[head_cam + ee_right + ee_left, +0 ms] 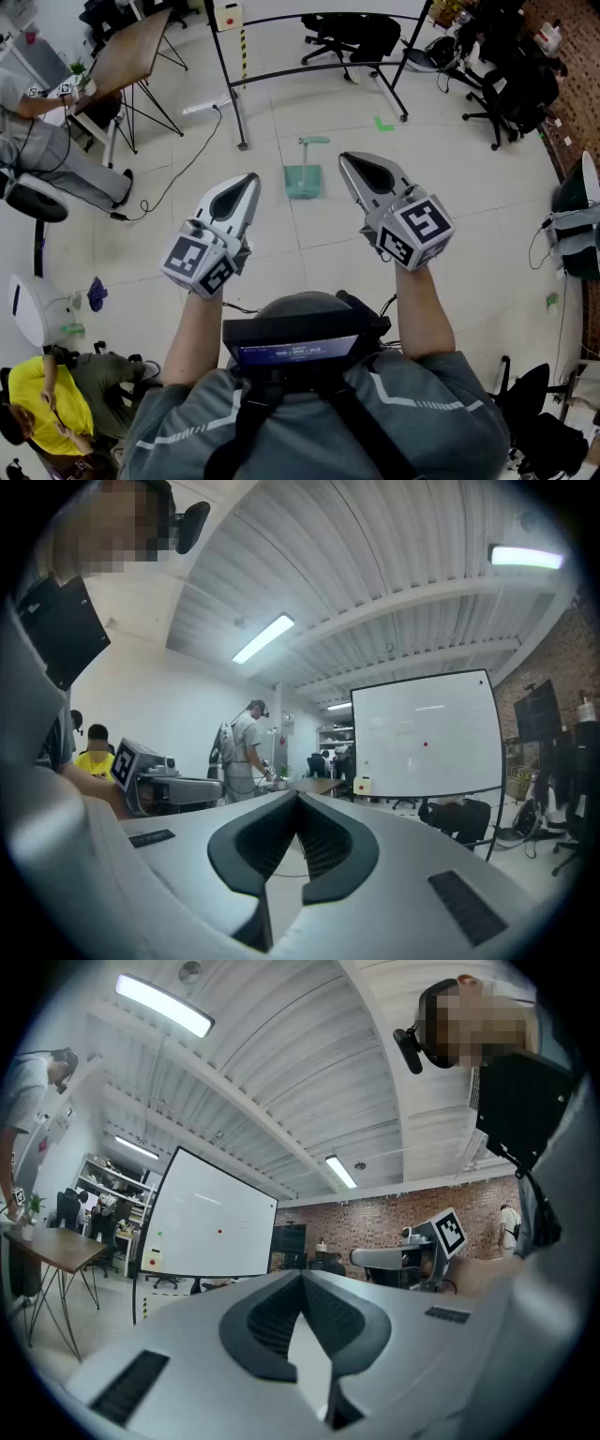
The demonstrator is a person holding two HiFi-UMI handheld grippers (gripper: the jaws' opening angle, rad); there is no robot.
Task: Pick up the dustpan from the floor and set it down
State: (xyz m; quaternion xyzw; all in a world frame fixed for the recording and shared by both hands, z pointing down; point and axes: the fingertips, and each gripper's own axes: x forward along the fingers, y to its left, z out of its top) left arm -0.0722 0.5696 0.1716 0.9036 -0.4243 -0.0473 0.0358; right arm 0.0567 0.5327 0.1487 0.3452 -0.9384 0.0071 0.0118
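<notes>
The pale green dustpan [303,180] stands on the tiled floor ahead of me, its long handle [313,142] upright. Both grippers are held out level above the floor, one either side of it in the head view. My left gripper [249,180] is shut and holds nothing; its jaws meet at the tip in the left gripper view [302,1279]. My right gripper [347,159] is also shut and empty, and its jaws touch in the right gripper view [298,799]. Neither gripper touches the dustpan, which lies well below them. The dustpan is not in either gripper view.
A whiteboard on a black wheeled frame [239,103] stands beyond the dustpan. A wooden table [131,52] and a seated person [47,141] are at far left. Office chairs [352,37] sit at the back. A cable [178,169] runs over the floor; a person in yellow [42,403] is near left.
</notes>
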